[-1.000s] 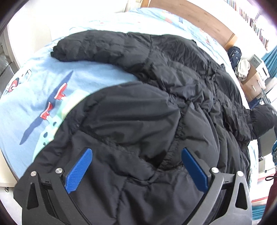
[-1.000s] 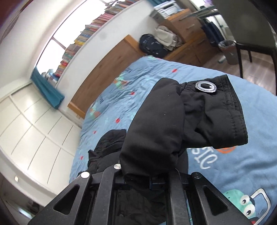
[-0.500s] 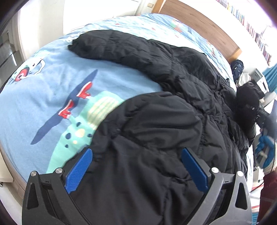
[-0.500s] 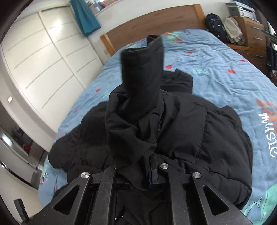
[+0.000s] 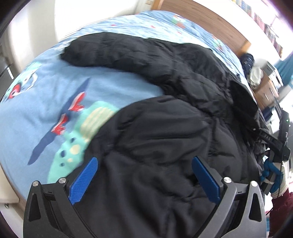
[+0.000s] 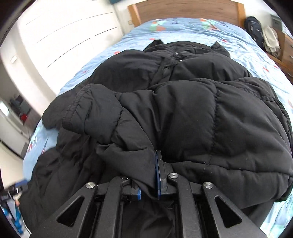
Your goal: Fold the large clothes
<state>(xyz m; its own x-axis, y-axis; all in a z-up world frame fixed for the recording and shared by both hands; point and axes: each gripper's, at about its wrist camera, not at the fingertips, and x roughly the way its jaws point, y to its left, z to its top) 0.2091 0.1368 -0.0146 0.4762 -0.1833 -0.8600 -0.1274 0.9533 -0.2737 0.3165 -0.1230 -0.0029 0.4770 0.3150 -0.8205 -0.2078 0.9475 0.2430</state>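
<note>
Lying across the blue cartoon-print bedspread point(image 5: 45, 95), the black puffer jacket point(image 5: 164, 131) is taking up most of the left wrist view, one sleeve point(image 5: 109, 53) stretching out to the far left over the sheet. Hovering at the near hem, the left gripper point(image 5: 144, 177) is showing its blue pads point(image 5: 84, 181) spread wide apart, gripping nothing, black fabric bulging in the gap between them. Over at the right edge of that view, the other tool is showing only as dark hardware, blurred.

Switching to the right wrist view, the jacket point(image 6: 192, 113) is spreading from near to far up the bed, collar at the far end toward the wooden headboard point(image 6: 183, 9). A folded-over sleeve point(image 6: 95, 113) is lying on the left of the body, cuff pointing left. Right at the near edge, the right gripper point(image 6: 148, 183) is pinched together on a fold of that sleeve's fabric, blue pad edges point(image 6: 157, 175) just peeking out beside the cloth. At far right, a dark backpack point(image 6: 254, 27) is sitting beside the bed.
</note>
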